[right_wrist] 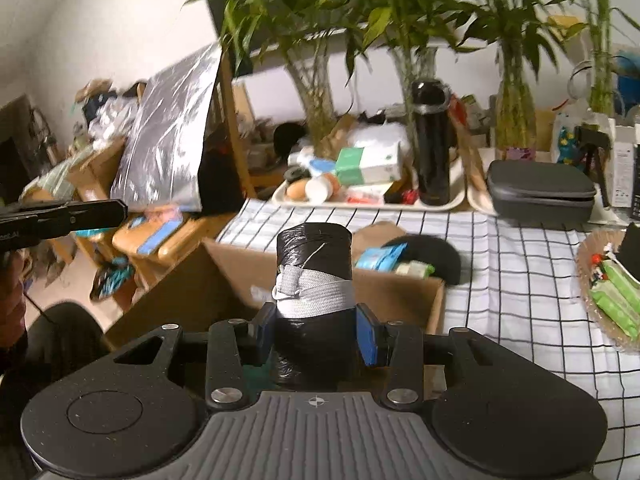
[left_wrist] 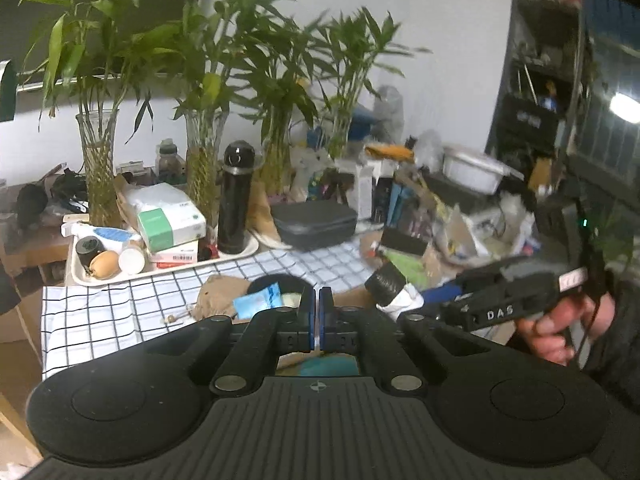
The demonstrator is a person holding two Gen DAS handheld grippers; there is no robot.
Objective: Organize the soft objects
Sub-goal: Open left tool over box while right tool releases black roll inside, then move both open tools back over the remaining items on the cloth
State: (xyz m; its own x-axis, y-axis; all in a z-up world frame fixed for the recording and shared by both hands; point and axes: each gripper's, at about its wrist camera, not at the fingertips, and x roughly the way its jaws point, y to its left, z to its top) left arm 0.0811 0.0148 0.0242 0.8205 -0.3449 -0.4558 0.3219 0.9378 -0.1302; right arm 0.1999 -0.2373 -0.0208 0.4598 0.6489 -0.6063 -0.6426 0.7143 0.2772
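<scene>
My right gripper (right_wrist: 316,330) is shut on a black plastic-bag roll (right_wrist: 314,268) wrapped with a grey-white band, held upright over an open cardboard box (right_wrist: 240,276). The same roll (left_wrist: 386,282) shows in the left wrist view, at the tip of the right gripper held by a hand (left_wrist: 560,328). My left gripper (left_wrist: 319,300) is shut with nothing between its blue pads. Ahead of it lie a light-blue packet (left_wrist: 258,302) and a black soft item (left_wrist: 280,282) on the checked cloth (left_wrist: 160,292). From the right wrist view the blue packet (right_wrist: 380,256) and black item (right_wrist: 432,254) lie just beyond the box.
A cream tray (left_wrist: 132,274) with a black flask (left_wrist: 236,196), boxes and small items stands at the back, beside glass vases of bamboo (left_wrist: 98,168). A dark zip case (left_wrist: 316,224) lies behind the cloth. A woven mat (right_wrist: 600,284) with green packets is at right. Clutter fills the right side.
</scene>
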